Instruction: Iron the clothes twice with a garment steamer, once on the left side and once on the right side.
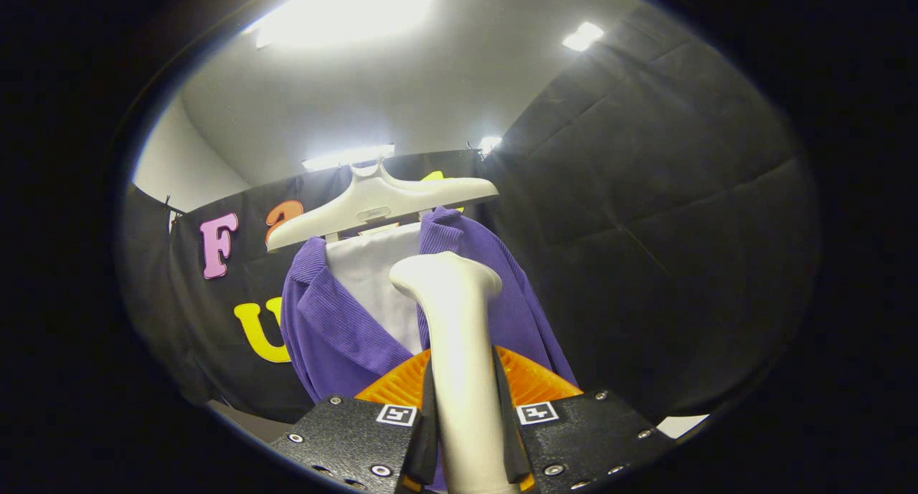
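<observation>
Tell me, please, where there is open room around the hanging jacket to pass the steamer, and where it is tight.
Open room lies beside the purple jacket, between its sleeve and the black booth wall, and on the other side toward the back cloth. It is crowded at the middle: the steamer, clamped between the gripper fingers, stands before the white shirt, under the hanger.

My gripper (466,415) is closed on the garment steamer's handle (462,350), one finger pressed to each side of it. The handle stands upright between my fingers (430,422), its head rising beyond the fingertips.
</observation>
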Tool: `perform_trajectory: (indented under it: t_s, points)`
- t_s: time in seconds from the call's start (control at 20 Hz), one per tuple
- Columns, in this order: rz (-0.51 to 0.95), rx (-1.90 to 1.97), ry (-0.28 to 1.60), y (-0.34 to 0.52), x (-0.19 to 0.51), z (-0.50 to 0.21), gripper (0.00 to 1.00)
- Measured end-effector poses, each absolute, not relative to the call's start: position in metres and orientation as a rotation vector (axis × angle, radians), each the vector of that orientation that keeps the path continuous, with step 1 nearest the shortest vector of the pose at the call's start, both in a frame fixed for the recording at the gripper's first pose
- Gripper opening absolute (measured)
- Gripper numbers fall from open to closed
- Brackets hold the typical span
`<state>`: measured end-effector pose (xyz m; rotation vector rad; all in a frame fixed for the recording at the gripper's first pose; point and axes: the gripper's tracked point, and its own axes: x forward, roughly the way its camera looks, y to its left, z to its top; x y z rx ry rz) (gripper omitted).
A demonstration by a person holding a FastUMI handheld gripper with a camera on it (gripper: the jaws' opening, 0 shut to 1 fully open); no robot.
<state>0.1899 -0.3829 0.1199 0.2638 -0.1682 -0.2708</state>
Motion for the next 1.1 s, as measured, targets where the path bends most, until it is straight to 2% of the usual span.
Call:
perform_trajectory:
  t_s: [0.5,1.1]
  points:
    - [-0.312,0.243,-0.064,-0.4,0.212,0.064,0.36]
    - [-0.382,0.154,0.129,-0.421,0.18,-0.04,0.36]
